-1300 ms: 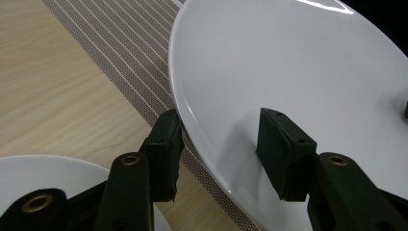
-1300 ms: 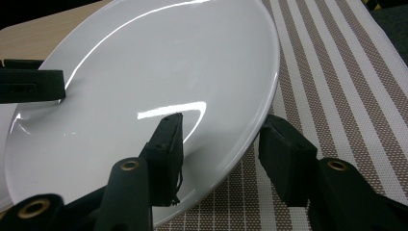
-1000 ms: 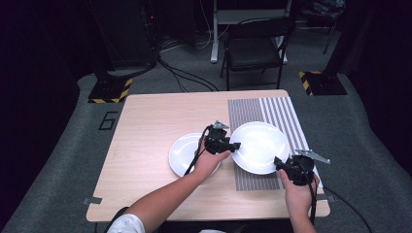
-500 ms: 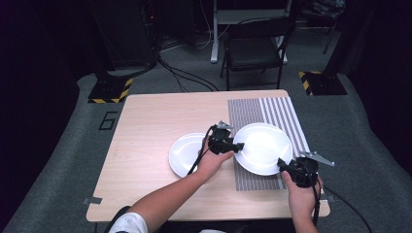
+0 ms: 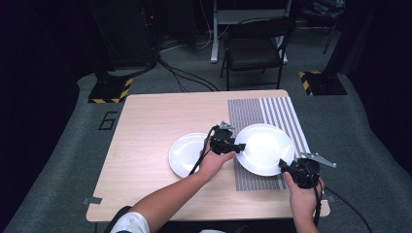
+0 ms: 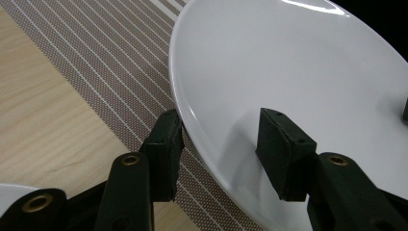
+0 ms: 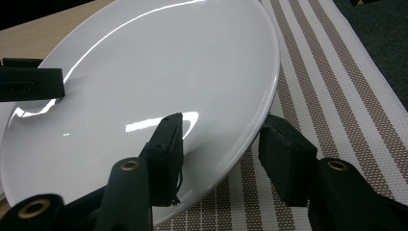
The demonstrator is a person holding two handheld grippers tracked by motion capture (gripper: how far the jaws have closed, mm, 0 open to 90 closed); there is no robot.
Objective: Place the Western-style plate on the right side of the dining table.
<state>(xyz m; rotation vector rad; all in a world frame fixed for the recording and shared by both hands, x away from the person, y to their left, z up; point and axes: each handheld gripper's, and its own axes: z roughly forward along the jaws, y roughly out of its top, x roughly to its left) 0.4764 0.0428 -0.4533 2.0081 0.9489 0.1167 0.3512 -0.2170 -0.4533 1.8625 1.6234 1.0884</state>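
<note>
Two grippers, your left gripper [image 5: 239, 145] and right gripper [image 5: 283, 166], have their jaws clamped on the big white plate's [image 5: 265, 148] rim over the striped mat [image 5: 272, 109].

Smaller white plate [image 5: 187, 154] lies on wooden table [image 5: 145, 145], left of striped mat [image 5: 269, 111]. Black chair [image 5: 255, 48] stands beyond the table. Hazard-striped bases [image 5: 109, 91] rest on grey carpet.

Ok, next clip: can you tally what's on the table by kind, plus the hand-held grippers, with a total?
White plates: 2, a large plate on the mat and a small plate on the bare wood
Striped placemat: 1
Hand-held grippers: 2, the left hand-held gripper and the right hand-held gripper, each with its jaws astride the large plate's rim
Total: 5
</note>
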